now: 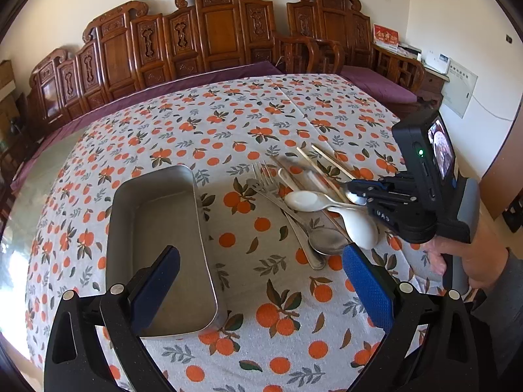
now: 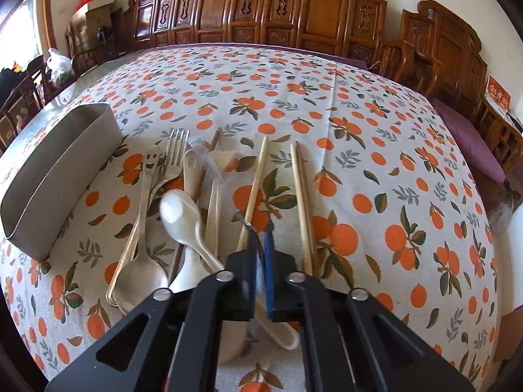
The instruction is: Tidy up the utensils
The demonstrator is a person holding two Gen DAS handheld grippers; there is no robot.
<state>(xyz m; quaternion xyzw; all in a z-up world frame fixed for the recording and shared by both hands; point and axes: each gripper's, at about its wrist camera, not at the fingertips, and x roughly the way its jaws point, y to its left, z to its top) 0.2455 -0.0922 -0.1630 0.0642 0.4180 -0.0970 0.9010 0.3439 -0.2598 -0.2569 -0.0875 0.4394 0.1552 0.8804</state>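
Observation:
A pile of utensils lies on the orange-print tablecloth: a metal fork (image 1: 266, 179) (image 2: 175, 152), a white spoon (image 1: 302, 200) (image 2: 178, 214), a large metal spoon (image 1: 327, 240) (image 2: 140, 281) and wooden chopsticks (image 1: 322, 163) (image 2: 302, 209). An empty metal tray (image 1: 157, 238) (image 2: 59, 176) stands left of the pile. My right gripper (image 1: 354, 189) (image 2: 260, 248) is shut on a metal spoon (image 1: 356, 197) (image 2: 258, 245), held just above the pile. My left gripper (image 1: 261, 268) is open and empty, between the tray and the pile.
A carved wooden bench (image 1: 212, 32) (image 2: 294, 6) with purple cushions runs along the table's far side. Boxes (image 2: 98, 0) and a bag (image 2: 59, 65) stand at the far left. Bare tabletop (image 1: 55, 150) shows past the cloth's left edge.

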